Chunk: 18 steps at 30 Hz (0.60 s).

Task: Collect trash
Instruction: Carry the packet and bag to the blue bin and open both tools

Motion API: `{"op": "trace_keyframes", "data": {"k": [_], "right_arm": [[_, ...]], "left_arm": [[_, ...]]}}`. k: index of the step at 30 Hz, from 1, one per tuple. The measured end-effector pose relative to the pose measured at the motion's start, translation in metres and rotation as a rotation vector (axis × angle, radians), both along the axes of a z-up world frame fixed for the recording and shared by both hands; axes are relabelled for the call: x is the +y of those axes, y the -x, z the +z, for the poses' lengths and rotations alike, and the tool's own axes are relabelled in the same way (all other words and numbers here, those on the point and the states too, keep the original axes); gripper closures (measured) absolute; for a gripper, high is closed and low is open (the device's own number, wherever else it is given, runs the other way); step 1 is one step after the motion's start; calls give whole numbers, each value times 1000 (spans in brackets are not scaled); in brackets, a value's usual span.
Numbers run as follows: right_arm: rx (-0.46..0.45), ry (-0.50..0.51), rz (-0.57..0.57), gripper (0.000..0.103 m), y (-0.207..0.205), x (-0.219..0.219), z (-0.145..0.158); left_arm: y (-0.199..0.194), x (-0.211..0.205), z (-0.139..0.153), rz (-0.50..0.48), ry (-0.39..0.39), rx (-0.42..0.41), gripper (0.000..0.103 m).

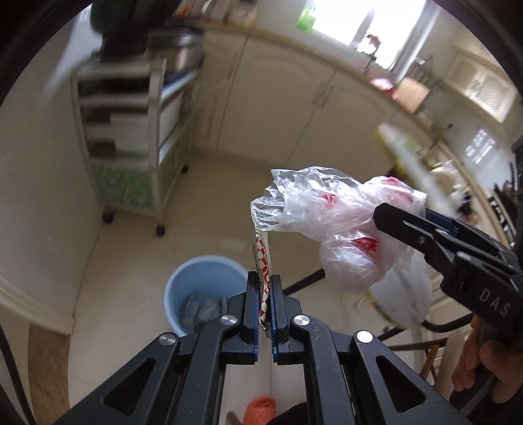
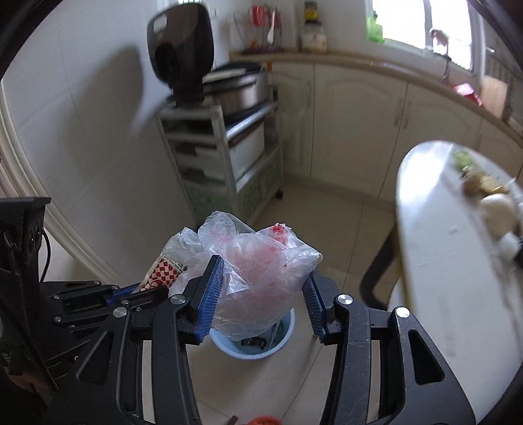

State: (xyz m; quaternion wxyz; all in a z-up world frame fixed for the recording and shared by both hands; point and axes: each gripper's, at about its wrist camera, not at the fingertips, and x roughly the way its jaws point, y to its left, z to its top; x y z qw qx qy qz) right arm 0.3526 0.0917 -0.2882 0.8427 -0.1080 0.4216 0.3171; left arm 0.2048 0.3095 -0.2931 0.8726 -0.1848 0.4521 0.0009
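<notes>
The left hand-held gripper (image 1: 264,287) is clenched on a flat red-and-white checkered wrapper (image 1: 262,258), which sticks up from between its blue pads. The right hand-held gripper (image 2: 261,287) grasps a crumpled clear plastic bag (image 2: 251,271) with red print, its pads pressing the bag's sides. Both loads hang in the air above a light blue bin (image 1: 202,278) standing on the tiled floor (image 1: 130,261), with trash already inside. A white bench (image 2: 451,261) edge lies to the right.

Cream cabinets (image 2: 359,130) line a bright window (image 2: 425,26) wall; pale tiled floor (image 1: 130,235), a wheeled shelf cart (image 1: 130,137), white tabletop (image 2: 451,278) at right
</notes>
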Motion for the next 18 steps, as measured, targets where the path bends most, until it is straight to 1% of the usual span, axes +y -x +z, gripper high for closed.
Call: {"op": "trace_keyframes", "data": {"k": [5,8,10,11,12,13,14,15,16,18], "right_arm": [[78,87,-10,58,-21,19,-62],[113,116,-23,58,-35,23,-89],[133,129,-32,58,-43,24,-105],[139,134,-35,58,-48,26,-110],[147,139,-39,57,-53,24,-115],[159,140,-43,57,-57,24,-119],[172,133,-48,57,-60,24,-123],[183,129,-54,57,-63,24,-127],[188,125,-58,57,-66,25,-129],[199,100,-56,55,-68,26,-130]], "left_arm": [[-31,16,-53,-2,33,129,101],[-49,23,-72,-5,30,178,100],[-61,26,-79,-3,24,195,96],[-67,31,-80,8,21,197,92],[-70,30,-81,19,19,202,81],[-72,34,-82,30,17,213,73],[-79,30,-81,44,8,221,62],[-80,30,-80,68,-9,221,61],[-87,16,-79,87,-21,219,61],[-83,19,-77,128,-30,219,55]]}}
